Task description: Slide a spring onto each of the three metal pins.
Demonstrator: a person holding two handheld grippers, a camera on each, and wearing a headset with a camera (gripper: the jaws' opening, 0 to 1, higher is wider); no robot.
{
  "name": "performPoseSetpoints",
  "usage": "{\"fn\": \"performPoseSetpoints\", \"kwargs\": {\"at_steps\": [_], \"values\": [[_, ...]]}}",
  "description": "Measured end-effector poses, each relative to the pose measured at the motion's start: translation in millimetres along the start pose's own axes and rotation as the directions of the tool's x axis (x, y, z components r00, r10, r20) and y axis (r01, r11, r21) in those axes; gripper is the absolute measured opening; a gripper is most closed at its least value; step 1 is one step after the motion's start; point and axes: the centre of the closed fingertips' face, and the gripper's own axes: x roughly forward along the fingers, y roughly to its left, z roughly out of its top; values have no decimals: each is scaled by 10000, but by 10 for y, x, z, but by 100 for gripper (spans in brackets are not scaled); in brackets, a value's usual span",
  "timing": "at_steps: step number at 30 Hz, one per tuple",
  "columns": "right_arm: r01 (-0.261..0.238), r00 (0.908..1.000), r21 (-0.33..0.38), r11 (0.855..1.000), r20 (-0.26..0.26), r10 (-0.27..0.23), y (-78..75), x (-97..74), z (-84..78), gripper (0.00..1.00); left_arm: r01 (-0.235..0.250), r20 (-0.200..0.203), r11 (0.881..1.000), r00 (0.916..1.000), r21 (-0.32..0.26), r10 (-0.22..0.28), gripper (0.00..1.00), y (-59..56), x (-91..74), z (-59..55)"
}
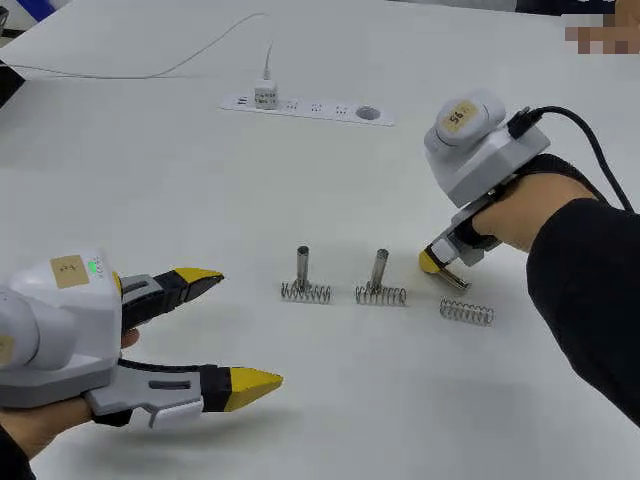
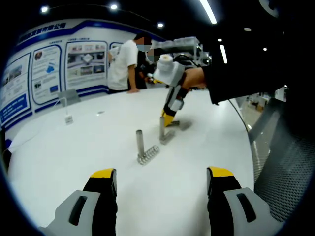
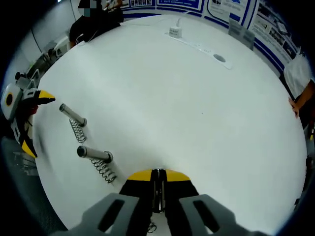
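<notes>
Two metal pins stand upright on the white table, the left pin [image 1: 302, 266] and the middle pin [image 1: 379, 268]. A spring lies flat at the foot of each: one spring [image 1: 306, 292] and another spring [image 1: 381, 295]. A third spring [image 1: 466, 312] lies further right. My right gripper [image 1: 440, 262] is shut on a third pin [image 1: 455, 278], holding it tilted just above the table beside that spring; the pin [image 3: 157, 189] runs between the closed jaws. My left gripper [image 1: 245, 330] is open and holds nothing, at the lower left, well short of the pins [image 2: 140, 142].
A white power strip [image 1: 305, 107] with a plugged-in charger [image 1: 266, 95] and cable lies at the back of the table. A person [image 2: 123, 64] stands at the table's far side in the left gripper view. The table edge [image 2: 248, 147] runs close on the right there.
</notes>
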Motion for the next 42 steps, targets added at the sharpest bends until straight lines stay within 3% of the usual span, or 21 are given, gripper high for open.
{"fn": "performPoseSetpoints", "kwargs": {"at_steps": [3, 7, 23, 42], "values": [[-132, 9993, 195, 9997, 350, 125, -5, -6, 3, 9, -10, 46, 10000, 10000, 19, 10, 76, 3, -3, 26], [90, 9978, 309, 9995, 650, -110, -40, -72, 14, 9, 9, 79, 10000, 10000, 99, -10, 75, -3, -7, 59], [11, 9889, 514, 9987, 1486, -87, 15, -347, 34, 9, 21, 63, 9998, 10000, 185, -22, 75, 7, -6, 78], [52, 9699, 527, 9986, 2428, -179, 8, -525, -53, 9, 90, 77, 9992, 9999, 380, -93, 74, -18, -5, 158]]}}
